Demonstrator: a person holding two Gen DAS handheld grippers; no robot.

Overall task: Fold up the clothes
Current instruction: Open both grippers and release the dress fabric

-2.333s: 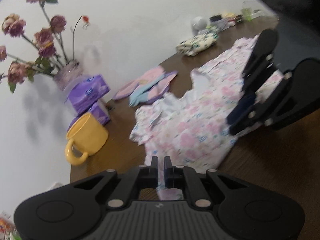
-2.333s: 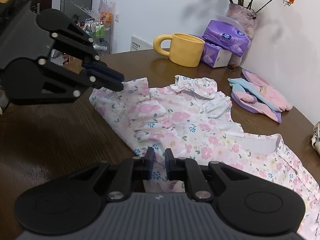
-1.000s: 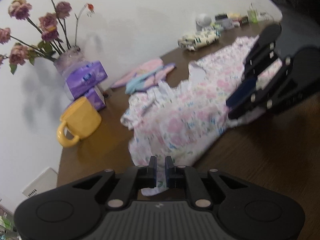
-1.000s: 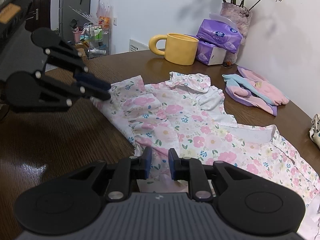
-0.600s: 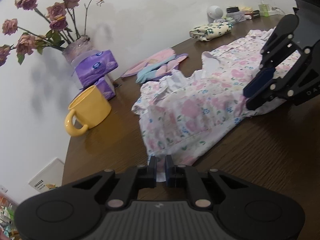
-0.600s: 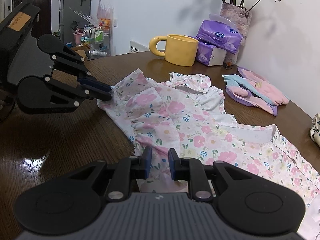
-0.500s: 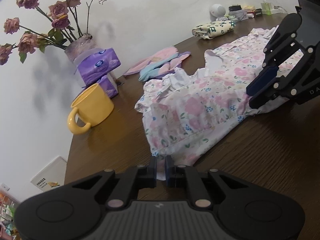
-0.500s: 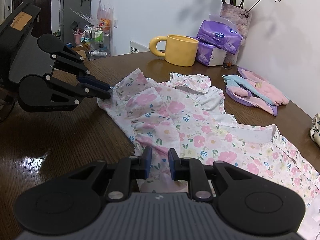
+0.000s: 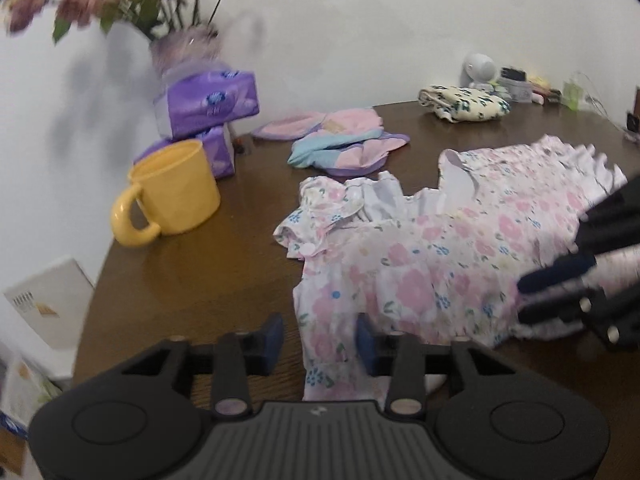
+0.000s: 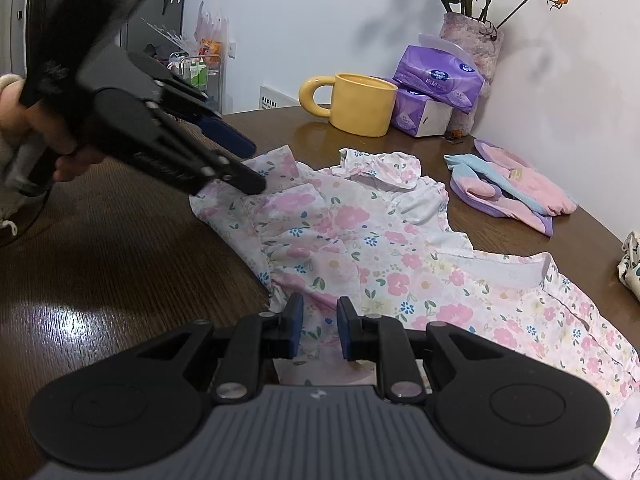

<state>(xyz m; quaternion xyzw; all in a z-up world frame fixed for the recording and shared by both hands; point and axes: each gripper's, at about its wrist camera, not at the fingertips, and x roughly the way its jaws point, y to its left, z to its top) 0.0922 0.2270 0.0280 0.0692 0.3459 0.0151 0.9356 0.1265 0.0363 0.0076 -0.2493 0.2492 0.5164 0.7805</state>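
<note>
left gripper (image 9: 319,339): fingers spread, straddling the near hem of the floral dress (image 9: 432,264), gripping nothing. right gripper (image 10: 318,326): pads parted a little, cloth lying loose between them. the dress lies partly folded on the wooden table (image 9: 192,272), its collar end nearest the yellow mug (image 9: 168,194), skirt running away from the mug. handling, as judged: thin, light, limp cloth, prone to slide on the polished wood and to sag; best pinched at hem corners or seam edges. change: half a second ago both grippers were clamped on the hem; both have now let go.
</note>
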